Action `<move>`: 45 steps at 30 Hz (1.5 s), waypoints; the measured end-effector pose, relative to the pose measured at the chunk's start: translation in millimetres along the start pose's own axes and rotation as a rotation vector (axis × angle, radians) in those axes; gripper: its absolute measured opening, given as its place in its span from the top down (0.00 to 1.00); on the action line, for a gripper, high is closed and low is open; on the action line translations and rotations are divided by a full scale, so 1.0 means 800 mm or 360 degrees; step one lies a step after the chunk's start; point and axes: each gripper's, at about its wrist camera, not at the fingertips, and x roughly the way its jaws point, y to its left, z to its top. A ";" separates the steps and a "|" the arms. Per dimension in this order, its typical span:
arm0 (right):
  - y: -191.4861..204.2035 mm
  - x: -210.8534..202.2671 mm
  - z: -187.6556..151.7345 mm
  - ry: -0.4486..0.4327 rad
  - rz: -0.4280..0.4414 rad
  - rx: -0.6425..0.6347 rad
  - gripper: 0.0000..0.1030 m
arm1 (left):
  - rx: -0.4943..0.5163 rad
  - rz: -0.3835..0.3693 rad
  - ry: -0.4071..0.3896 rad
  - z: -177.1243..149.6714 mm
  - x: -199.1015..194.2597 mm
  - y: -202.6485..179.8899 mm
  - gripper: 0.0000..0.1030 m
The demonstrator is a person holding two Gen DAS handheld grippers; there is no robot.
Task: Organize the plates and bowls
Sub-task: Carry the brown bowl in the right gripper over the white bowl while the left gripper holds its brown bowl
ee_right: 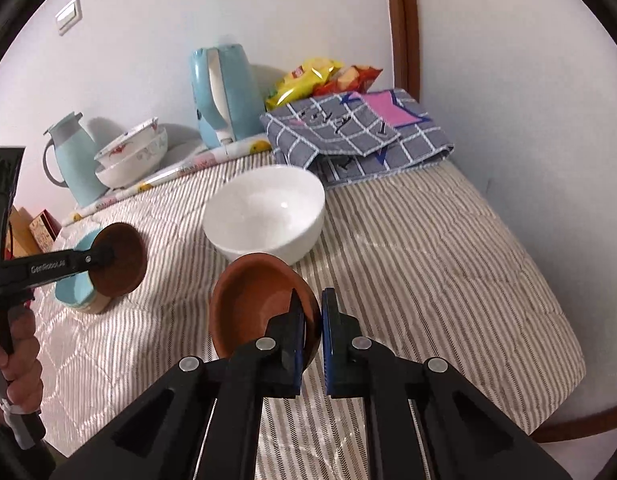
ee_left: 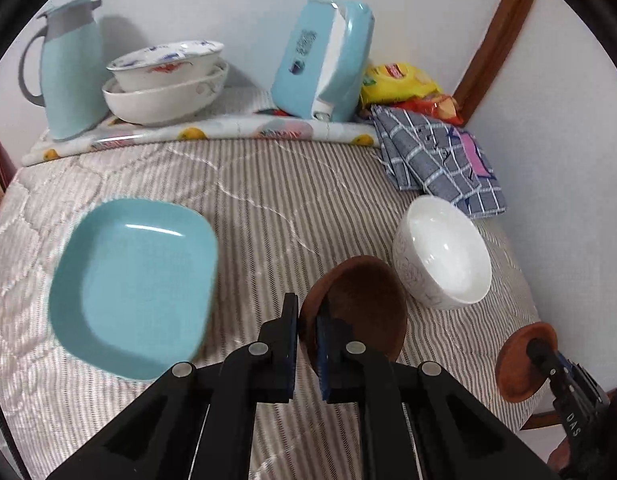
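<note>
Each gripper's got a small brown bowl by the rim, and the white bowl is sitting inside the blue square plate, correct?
Not quite. The white bowl stands on the striped cloth, apart from the blue square plate, as the left wrist view shows. The rest holds.

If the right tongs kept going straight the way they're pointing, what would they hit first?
Probably the white bowl, straight beyond the brown bowl clamped in the right tongs; the depth between them is unclear.

We're looking at a home, a lived-in room corner: a striped quilted cloth point(ee_right: 408, 248) is covering the table, a blue kettle point(ee_right: 224, 96) and thermos jug point(ee_left: 68, 68) are standing against the white wall, snack bags point(ee_right: 320, 76) are lying behind a folded checked towel point(ee_right: 356, 132), and stacked floral bowls point(ee_left: 164, 80) are waiting.
</note>
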 end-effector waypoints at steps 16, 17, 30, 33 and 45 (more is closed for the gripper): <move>0.034 -0.011 0.057 -0.0069 0.0033 -0.0014 0.92 | -0.0092 0.0046 -0.0101 0.017 -0.048 0.055 0.92; 0.035 -0.010 0.060 -0.0072 0.0031 -0.0021 0.92 | -0.0099 0.0046 -0.0101 0.018 -0.048 0.058 0.92; 0.045 0.035 0.084 -0.0024 -0.0038 -0.0081 0.92 | -0.0150 0.0074 -0.0076 0.034 -0.027 0.086 0.92; 0.047 0.052 0.088 -0.0018 -0.0108 -0.0109 0.92 | -0.0143 0.0087 -0.0072 0.037 -0.022 0.088 0.92; 0.051 0.121 0.093 0.0120 -0.0102 -0.0114 0.92 | -0.0127 0.0087 -0.0018 0.045 0.010 0.095 0.92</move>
